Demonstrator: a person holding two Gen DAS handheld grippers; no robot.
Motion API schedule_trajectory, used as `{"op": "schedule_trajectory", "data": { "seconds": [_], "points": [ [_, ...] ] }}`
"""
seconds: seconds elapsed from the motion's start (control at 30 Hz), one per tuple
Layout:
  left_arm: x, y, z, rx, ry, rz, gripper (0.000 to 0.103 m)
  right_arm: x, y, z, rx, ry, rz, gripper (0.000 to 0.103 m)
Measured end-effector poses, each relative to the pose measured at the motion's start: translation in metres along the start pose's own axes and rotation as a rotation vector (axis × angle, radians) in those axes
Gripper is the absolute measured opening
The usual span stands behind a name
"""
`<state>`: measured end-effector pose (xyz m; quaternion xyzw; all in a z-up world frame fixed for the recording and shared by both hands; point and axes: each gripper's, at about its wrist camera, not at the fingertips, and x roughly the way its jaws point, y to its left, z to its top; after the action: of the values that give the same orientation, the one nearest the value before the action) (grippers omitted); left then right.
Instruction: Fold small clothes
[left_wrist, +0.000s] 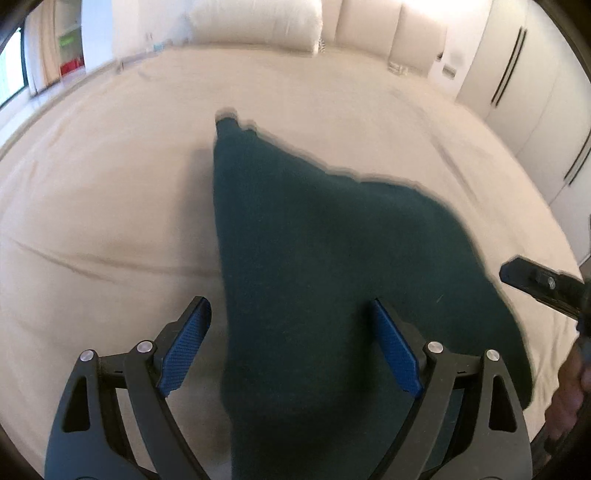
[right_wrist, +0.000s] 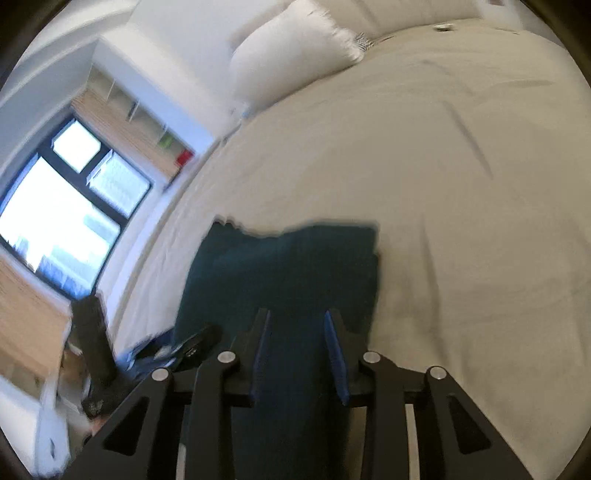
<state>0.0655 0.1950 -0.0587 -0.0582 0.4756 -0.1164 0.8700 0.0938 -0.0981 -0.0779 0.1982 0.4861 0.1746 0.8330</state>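
A dark teal garment (left_wrist: 314, 258) lies on the cream bed sheet (left_wrist: 110, 206), blurred by motion. My left gripper (left_wrist: 291, 306) is open, its blue-padded fingers wide apart over the garment's near left edge, with cloth running between them. In the right wrist view the same garment (right_wrist: 288, 266) lies under my right gripper (right_wrist: 297, 314), whose fingers stand a moderate gap apart with teal cloth between them; I cannot see if the pads touch it. The right gripper's black body also shows at the right edge of the left wrist view (left_wrist: 543, 284).
A white pillow (right_wrist: 291, 51) and cream headboard cushions (left_wrist: 369, 26) stand at the bed's far end. White wardrobe doors (left_wrist: 524, 85) line the right side. A window (right_wrist: 62, 210) and shelves (right_wrist: 140, 122) are at the left. A dark object (right_wrist: 92, 350) stands beside the bed.
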Motion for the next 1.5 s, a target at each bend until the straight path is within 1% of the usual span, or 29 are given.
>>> {"op": "schedule_trajectory", "data": {
  "seconds": [0.03, 0.07, 0.1, 0.13, 0.17, 0.23, 0.3, 0.33, 0.37, 0.4, 0.43, 0.47, 0.5, 0.53, 0.57, 0.67, 0.73, 0.8, 0.87, 0.9, 0.93, 1.0, 1.03, 1.07, 1.13, 1.23, 1.37, 1.4, 1.5],
  "points": [
    [0.003, 0.002, -0.001, -0.017, -0.004, -0.02, 0.089, 0.01, 0.0, 0.0, -0.001, 0.024, -0.035, 0.036],
    [0.002, 0.006, -0.003, -0.034, 0.0, -0.033, 0.088, 0.013, -0.007, -0.005, 0.009, 0.031, -0.113, 0.036],
    [-0.001, 0.007, -0.003, -0.042, 0.003, -0.031, 0.088, 0.007, -0.013, -0.009, 0.037, 0.019, -0.107, 0.041],
    [-0.012, 0.007, -0.005, -0.039, -0.013, -0.007, 0.088, 0.002, -0.017, -0.01, 0.061, 0.007, -0.098, 0.047],
    [-0.02, 0.005, -0.004, -0.027, -0.041, 0.013, 0.088, -0.008, -0.019, -0.01, 0.076, -0.016, -0.095, 0.047],
    [-0.05, -0.002, -0.004, 0.019, -0.143, 0.056, 0.088, -0.039, -0.012, -0.013, 0.035, -0.1, -0.142, 0.047],
    [-0.093, -0.01, -0.009, 0.06, -0.289, 0.091, 0.088, -0.068, -0.004, -0.017, -0.007, -0.188, -0.165, 0.047],
    [-0.111, -0.013, -0.011, 0.07, -0.346, 0.099, 0.089, -0.082, 0.001, -0.017, -0.026, -0.226, -0.173, 0.049],
    [-0.134, -0.018, -0.016, 0.079, -0.421, 0.107, 0.092, -0.097, 0.012, -0.021, -0.054, -0.279, -0.184, 0.055],
    [-0.154, -0.022, -0.02, 0.086, -0.482, 0.11, 0.099, -0.112, 0.024, -0.023, -0.086, -0.347, -0.192, 0.06],
    [-0.169, -0.027, -0.02, 0.09, -0.528, 0.116, 0.103, -0.128, 0.037, -0.027, -0.114, -0.42, -0.204, 0.074],
    [-0.191, -0.033, -0.025, 0.099, -0.589, 0.13, 0.103, -0.133, 0.046, -0.025, -0.132, -0.462, -0.21, 0.086],
    [-0.205, -0.038, -0.03, 0.109, -0.626, 0.145, 0.103, -0.149, 0.058, -0.031, -0.17, -0.531, -0.213, 0.091],
    [-0.217, -0.045, -0.033, 0.127, -0.649, 0.168, 0.103, -0.159, 0.069, -0.035, -0.203, -0.583, -0.216, 0.1],
    [-0.23, -0.05, -0.035, 0.153, -0.662, 0.196, 0.103, -0.173, 0.082, -0.042, -0.244, -0.657, -0.229, 0.103],
    [-0.252, -0.064, -0.04, 0.161, -0.646, 0.299, 0.103, -0.197, 0.109, -0.051, -0.331, -0.749, -0.256, 0.103],
    [-0.26, -0.065, -0.041, 0.141, -0.624, 0.303, 0.103, -0.207, 0.125, -0.056, -0.396, -0.766, -0.266, 0.103],
    [-0.265, -0.063, -0.043, 0.107, -0.593, 0.285, 0.103, -0.213, 0.138, -0.059, -0.43, -0.751, -0.289, 0.103],
    [-0.257, -0.063, -0.046, 0.084, -0.535, 0.288, 0.103, -0.206, 0.142, -0.061, -0.431, -0.702, -0.307, 0.103],
    [-0.248, -0.063, -0.049, 0.076, -0.492, 0.285, 0.103, -0.198, 0.142, -0.06, -0.416, -0.639, -0.329, 0.103],
    [-0.24, -0.064, -0.05, 0.066, -0.454, 0.278, 0.103, -0.195, 0.142, -0.062, -0.402, -0.606, -0.341, 0.103],
    [-0.218, -0.06, -0.057, 0.034, -0.342, 0.231, 0.103, -0.181, 0.134, -0.064, -0.341, -0.497, -0.363, 0.103],
    [-0.209, -0.051, -0.062, 0.019, -0.286, 0.209, 0.103, -0.174, 0.13, -0.064, -0.321, -0.464, -0.368, 0.103],
    [-0.192, -0.048, -0.066, 0.007, -0.231, 0.211, 0.103, -0.167, 0.125, -0.065, -0.295, -0.423, -0.377, 0.103],
    [-0.173, -0.044, -0.075, -0.009, -0.17, 0.23, 0.103, -0.152, 0.113, -0.067, -0.24, -0.355, -0.401, 0.103],
    [-0.153, -0.04, -0.075, -0.033, -0.123, 0.231, 0.103, -0.142, 0.102, -0.072, -0.199, -0.307, -0.434, 0.103],
    [-0.146, -0.035, -0.075, -0.04, -0.119, 0.25, 0.103, -0.136, 0.096, -0.076, -0.166, -0.269, -0.446, 0.103],
    [-0.156, -0.026, -0.082, -0.04, -0.119, 0.253, 0.103, -0.135, 0.096, -0.076, -0.165, -0.264, -0.444, 0.103],
    [-0.147, -0.026, -0.081, -0.032, -0.116, 0.261, 0.103, -0.133, 0.098, -0.079, -0.17, -0.259, -0.445, 0.103]
  ]
}}
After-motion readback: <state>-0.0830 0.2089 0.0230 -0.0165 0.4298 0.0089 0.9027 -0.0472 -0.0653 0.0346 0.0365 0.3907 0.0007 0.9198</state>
